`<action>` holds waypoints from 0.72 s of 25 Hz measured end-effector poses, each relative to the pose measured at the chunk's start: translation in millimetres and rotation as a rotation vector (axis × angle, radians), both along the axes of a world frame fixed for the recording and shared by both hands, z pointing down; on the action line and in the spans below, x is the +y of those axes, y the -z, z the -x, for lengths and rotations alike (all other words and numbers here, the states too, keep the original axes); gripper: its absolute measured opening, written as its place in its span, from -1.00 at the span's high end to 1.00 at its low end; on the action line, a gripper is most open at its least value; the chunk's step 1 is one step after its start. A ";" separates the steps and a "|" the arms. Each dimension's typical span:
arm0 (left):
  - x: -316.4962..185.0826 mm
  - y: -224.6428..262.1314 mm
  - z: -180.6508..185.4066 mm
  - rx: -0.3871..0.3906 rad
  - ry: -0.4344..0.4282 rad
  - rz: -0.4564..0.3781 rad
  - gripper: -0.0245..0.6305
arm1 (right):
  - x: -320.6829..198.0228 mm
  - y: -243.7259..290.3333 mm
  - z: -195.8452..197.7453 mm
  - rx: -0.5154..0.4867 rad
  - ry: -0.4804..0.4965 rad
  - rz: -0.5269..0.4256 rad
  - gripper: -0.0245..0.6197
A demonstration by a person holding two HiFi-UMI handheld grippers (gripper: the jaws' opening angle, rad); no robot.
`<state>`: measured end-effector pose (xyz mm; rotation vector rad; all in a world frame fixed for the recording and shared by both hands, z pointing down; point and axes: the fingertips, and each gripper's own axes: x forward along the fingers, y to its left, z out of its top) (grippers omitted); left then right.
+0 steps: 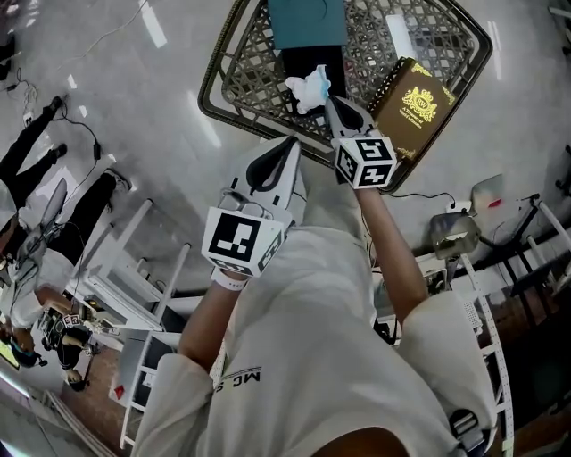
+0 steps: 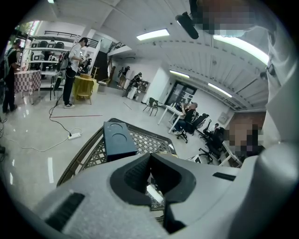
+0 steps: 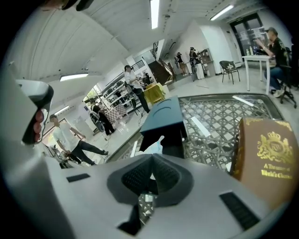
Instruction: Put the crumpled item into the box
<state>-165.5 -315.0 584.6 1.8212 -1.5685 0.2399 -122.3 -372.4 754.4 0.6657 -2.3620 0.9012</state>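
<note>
A crumpled white, pale-blue item (image 1: 309, 89) sticks out of the tip of my right gripper (image 1: 328, 102), which is shut on it over the near part of the metal lattice basket (image 1: 232, 85). In the right gripper view the crumpled item (image 3: 154, 145) shows just past the shut right gripper (image 3: 152, 161). Right behind it stands a dark teal box (image 3: 163, 116) with a black part (image 3: 171, 141) under it; the same teal box (image 1: 308, 22) lies in the basket in the head view. My left gripper (image 1: 289, 145) is shut and holds nothing, at the basket's near rim.
A brown box with a gold crest (image 1: 415, 103) leans on the basket's right rim, close to my right gripper. White frames (image 1: 134, 277) and cables lie on the glossy floor to the left. People stand far off in the room (image 2: 74, 70).
</note>
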 end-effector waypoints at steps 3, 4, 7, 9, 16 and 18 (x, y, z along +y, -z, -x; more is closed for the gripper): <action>3.1 -1.7 -0.2 0.000 -0.005 0.003 0.85 | -2.4 -6.5 -7.9 0.034 -0.032 -0.014 0.88; 3.6 -2.5 -0.5 0.000 -0.008 0.004 0.85 | -3.9 -9.2 -11.0 0.050 -0.046 -0.020 0.88; 4.1 -4.8 -0.8 0.002 -0.014 0.002 0.85 | -5.6 -15.3 -15.8 0.075 -0.075 -0.027 0.88; 4.7 -5.6 -1.1 0.005 -0.016 -0.001 0.85 | -2.3 -18.5 -16.1 0.083 -0.076 -0.021 0.87; 6.2 -2.5 -1.7 0.007 -0.030 -0.017 0.85 | 0.2 -13.8 -19.5 0.100 -0.107 -0.046 0.63; 7.7 -0.7 -1.1 0.006 -0.034 -0.022 0.85 | 0.5 -8.7 -19.9 0.100 -0.108 -0.061 0.63</action>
